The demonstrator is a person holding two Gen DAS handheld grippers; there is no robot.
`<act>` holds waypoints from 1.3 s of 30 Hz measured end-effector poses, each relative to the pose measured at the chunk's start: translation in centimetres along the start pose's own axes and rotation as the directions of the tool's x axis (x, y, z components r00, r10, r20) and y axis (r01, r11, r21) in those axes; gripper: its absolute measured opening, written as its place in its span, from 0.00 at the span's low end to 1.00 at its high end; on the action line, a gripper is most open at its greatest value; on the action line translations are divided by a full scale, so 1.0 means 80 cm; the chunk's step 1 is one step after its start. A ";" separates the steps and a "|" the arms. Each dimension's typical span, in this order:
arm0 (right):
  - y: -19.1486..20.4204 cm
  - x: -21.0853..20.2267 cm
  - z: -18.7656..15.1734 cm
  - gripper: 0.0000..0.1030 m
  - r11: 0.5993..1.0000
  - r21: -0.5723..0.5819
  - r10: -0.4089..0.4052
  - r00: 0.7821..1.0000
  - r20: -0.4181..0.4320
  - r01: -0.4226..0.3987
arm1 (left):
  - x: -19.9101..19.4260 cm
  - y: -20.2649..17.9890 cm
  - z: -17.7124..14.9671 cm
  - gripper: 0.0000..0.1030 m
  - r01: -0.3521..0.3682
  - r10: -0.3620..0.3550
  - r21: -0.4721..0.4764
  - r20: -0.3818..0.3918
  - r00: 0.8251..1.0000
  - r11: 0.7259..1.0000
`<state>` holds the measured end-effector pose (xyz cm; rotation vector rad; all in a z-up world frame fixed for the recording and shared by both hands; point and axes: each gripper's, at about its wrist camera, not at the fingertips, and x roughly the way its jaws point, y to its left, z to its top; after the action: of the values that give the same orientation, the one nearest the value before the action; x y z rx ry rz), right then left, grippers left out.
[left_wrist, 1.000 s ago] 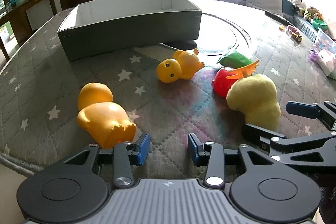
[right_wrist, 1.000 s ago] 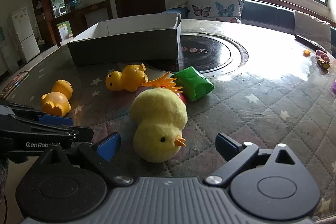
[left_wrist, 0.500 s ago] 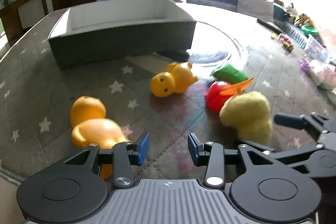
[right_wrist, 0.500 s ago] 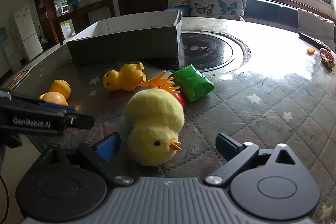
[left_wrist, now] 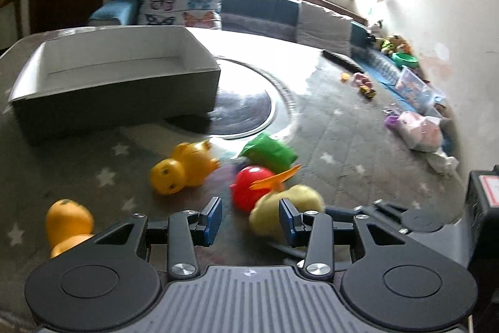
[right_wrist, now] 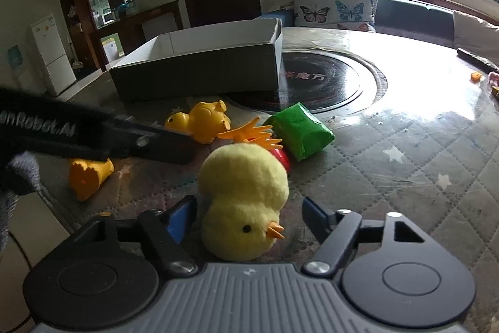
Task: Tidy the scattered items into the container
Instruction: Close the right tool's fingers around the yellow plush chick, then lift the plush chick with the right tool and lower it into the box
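On table (right_wrist: pixel 405 145): plastic ducks (right_wrist: pixel 199 122) 2 | plush chick (right_wrist: pixel 246 202) 1 | box (right_wrist: pixel 199 67) 1

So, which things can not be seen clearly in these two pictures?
- Box floor: in the right wrist view its near wall hides it.
- Red toy: in the right wrist view the plush chick covers most of it.
- Orange duck: the left gripper's body crosses it in the right wrist view.
- Small items at the table's far edge: too small and blurred in the left wrist view.

Yellow plush chick (right_wrist: pixel 246 202), orange beak; green packet (right_wrist: pixel 301 134); red ball (left_wrist: pixel 249 186); grey box (right_wrist: pixel 199 71), white inside; star-patterned grey tablecloth (right_wrist: pixel 389 164)
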<state>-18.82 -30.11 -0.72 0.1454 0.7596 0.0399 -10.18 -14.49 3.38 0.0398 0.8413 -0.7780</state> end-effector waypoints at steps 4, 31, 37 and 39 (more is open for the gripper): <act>-0.001 0.002 0.001 0.58 1.000 0.007 0.010 1.000 0.001 -0.010 | 0.020 -0.003 0.010 0.41 0.020 -0.020 -0.008 -0.042 0.999 1.000; -0.022 0.000 0.003 0.47 0.995 0.065 0.075 0.997 0.011 -0.076 | 0.056 0.043 0.020 0.42 0.239 -0.269 -0.254 -0.094 0.958 0.937; -0.016 -0.008 0.011 0.47 0.996 0.035 0.081 0.996 0.037 -0.082 | 0.041 0.046 0.024 0.42 0.255 -0.277 -0.250 -0.053 0.960 0.934; -0.014 -0.010 0.019 0.47 0.996 0.018 0.087 0.995 0.049 -0.088 | 0.035 0.048 0.028 0.42 0.257 -0.273 -0.250 -0.031 0.961 0.933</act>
<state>-18.35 -31.48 0.73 0.1982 0.7054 0.1115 -5.12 -14.09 2.02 -0.2748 1.0128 -0.9247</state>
